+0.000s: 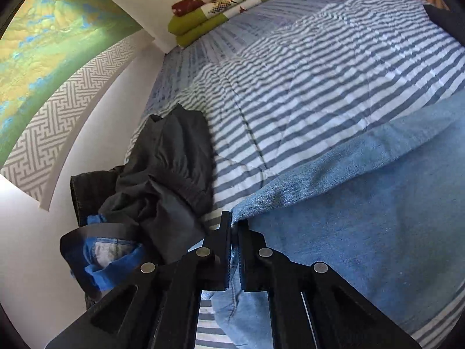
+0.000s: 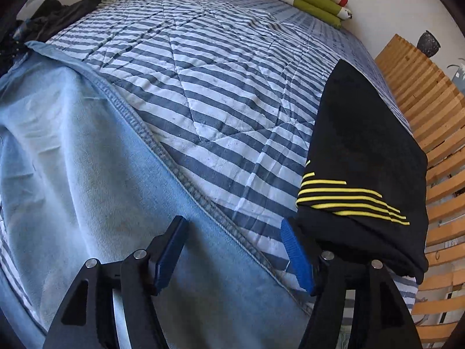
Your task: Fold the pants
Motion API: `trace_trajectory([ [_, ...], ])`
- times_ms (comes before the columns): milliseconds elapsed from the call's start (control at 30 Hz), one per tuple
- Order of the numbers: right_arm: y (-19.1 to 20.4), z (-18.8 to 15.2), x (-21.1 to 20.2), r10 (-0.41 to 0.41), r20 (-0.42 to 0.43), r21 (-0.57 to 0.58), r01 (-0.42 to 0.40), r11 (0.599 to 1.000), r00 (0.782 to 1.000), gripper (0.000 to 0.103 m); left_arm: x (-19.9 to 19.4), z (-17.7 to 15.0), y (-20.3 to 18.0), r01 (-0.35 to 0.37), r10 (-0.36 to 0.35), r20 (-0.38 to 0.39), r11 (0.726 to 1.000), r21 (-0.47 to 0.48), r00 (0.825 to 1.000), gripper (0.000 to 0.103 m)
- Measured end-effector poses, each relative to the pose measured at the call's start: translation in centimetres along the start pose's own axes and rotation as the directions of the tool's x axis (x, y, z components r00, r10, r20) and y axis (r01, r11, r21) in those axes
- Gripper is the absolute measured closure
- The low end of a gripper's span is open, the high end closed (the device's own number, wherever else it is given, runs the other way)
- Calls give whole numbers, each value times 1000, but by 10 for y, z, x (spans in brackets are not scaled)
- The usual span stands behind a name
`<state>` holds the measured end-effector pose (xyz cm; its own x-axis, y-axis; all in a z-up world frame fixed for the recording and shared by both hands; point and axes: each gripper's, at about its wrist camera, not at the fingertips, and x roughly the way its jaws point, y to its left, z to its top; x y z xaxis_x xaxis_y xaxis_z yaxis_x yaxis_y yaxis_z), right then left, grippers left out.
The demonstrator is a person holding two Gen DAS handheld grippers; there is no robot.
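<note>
Lying spread across a blue-and-white striped quilt [image 2: 221,93], the light blue denim pants [image 2: 87,174] look barely folded, so most of the task appears to remain. The left gripper [image 1: 234,226] has its jaws together, clamped on an edge of the denim at its corner, while the right gripper [image 2: 234,242] hangs with jaws apart over the stitched seam, gripping nothing. A dark heap of clothes [image 1: 162,168] sits beside the wall, and a folded black garment with yellow stripes [image 2: 360,157] rests at the bed's other edge.
</note>
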<state>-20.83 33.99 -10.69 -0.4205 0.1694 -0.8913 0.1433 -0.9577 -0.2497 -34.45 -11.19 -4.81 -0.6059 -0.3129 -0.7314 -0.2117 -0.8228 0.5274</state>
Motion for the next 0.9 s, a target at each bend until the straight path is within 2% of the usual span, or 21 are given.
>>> trace_trajectory([
  [67,-1,5,4,9,10,-2,-9,1000,1000,30,-16,1,8,4,-4,17,1000,-8,1000,99],
  [133,-1,5,5,32,9,16,-32,999,999,33,-36,1,11,-11,11,39,1000,7,999,99],
  [167,1,5,3,70,7,23,-70,997,998,50,-44,2,13,-19,18,48,1000,13,999,99],
  [200,3,4,0,116,6,32,-116,993,993,75,-53,2,14,-27,27,53,1000,12,998,99],
  [233,6,4,-4,134,1,38,-134,990,991,83,-61,3,17,-31,30,60,1000,8,998,99],
  [300,18,4,-16,68,15,3,-68,998,998,95,-81,2,21,-47,46,77,999,3,996,99],
  [400,20,3,-59,7,98,32,-10,999,995,97,-118,-7,33,-60,61,101,998,-10,993,99],
  [500,10,-4,-126,-17,211,94,-3,996,977,98,-164,-30,49,-69,74,134,997,-42,988,99],
  [600,13,-21,-195,0,303,105,-33,994,953,98,-207,-74,54,-86,94,148,995,-59,985,99],
  [733,55,-76,-266,21,369,34,-36,999,929,98,-250,-165,40,-74,83,137,994,-75,987,99],
  [833,86,-128,-283,106,354,22,-122,992,929,98,-259,-249,16,24,-15,84,994,-108,996,100],
  [900,111,-161,-272,161,294,8,-171,985,942,98,-247,-303,-9,106,-108,-12,990,-96,994,99],
])
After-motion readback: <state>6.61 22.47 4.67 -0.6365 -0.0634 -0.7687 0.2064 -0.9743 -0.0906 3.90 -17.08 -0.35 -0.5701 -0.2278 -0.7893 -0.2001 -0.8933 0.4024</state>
